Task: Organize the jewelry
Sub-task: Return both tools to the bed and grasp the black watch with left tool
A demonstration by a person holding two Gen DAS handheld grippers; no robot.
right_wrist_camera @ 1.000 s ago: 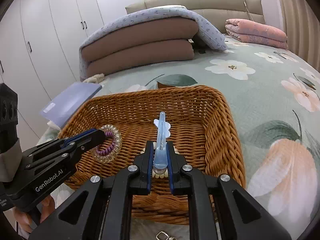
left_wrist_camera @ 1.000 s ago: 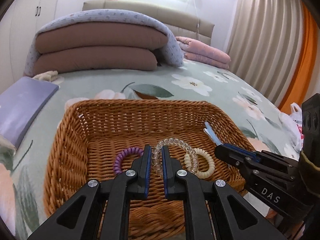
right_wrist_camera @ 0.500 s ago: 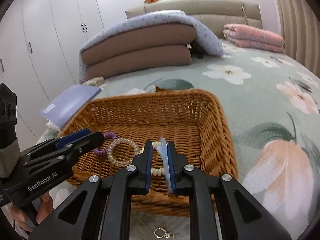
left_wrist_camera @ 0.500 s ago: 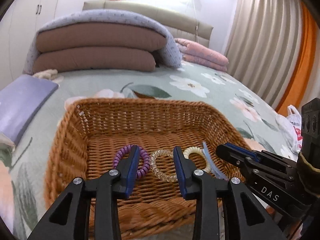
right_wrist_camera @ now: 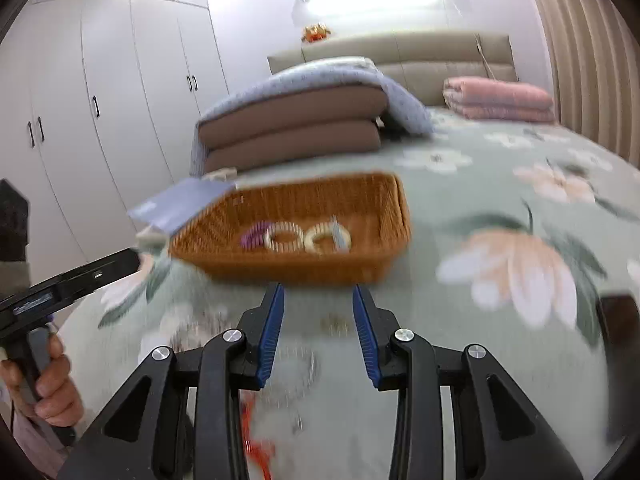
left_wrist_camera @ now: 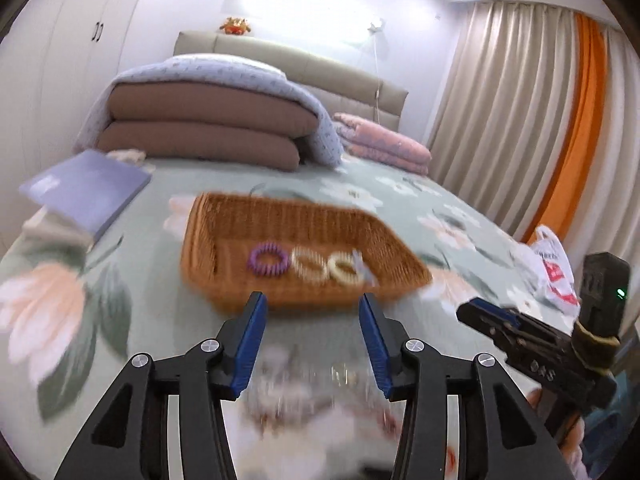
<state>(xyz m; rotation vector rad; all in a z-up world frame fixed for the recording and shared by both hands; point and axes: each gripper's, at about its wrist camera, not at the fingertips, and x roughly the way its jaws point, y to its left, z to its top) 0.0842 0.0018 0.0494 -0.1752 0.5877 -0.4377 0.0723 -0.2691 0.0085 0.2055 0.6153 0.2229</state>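
A brown wicker basket (left_wrist_camera: 224,280) (right_wrist_camera: 372,196) sits on the floral bedspread. In it lie a purple coil bracelet (left_wrist_camera: 268,258) (right_wrist_camera: 253,235), a clear bead bracelet (left_wrist_camera: 308,265) (right_wrist_camera: 285,237), a cream bracelet (left_wrist_camera: 345,270) (right_wrist_camera: 320,239) and a light blue hair clip (left_wrist_camera: 362,267) (right_wrist_camera: 338,232). My left gripper (left_wrist_camera: 312,318) is open and empty, pulled back in front of the basket. My right gripper (right_wrist_camera: 319,310) is open and empty, also short of the basket. Small blurred items (left_wrist_camera: 340,376) (right_wrist_camera: 334,324) lie on the bed near the fingers.
A purple book (left_wrist_camera: 88,188) lies left of the basket. Folded brown quilts (left_wrist_camera: 200,136) and pink blankets (left_wrist_camera: 384,148) are stacked at the headboard. A white plastic bag (left_wrist_camera: 554,264) sits at the bed's right edge. White wardrobes (right_wrist_camera: 100,120) stand at left.
Both grippers opened, left the clear bracelet and blue clip in the basket, and pulled back and up away from it. The view is motion-blurred.
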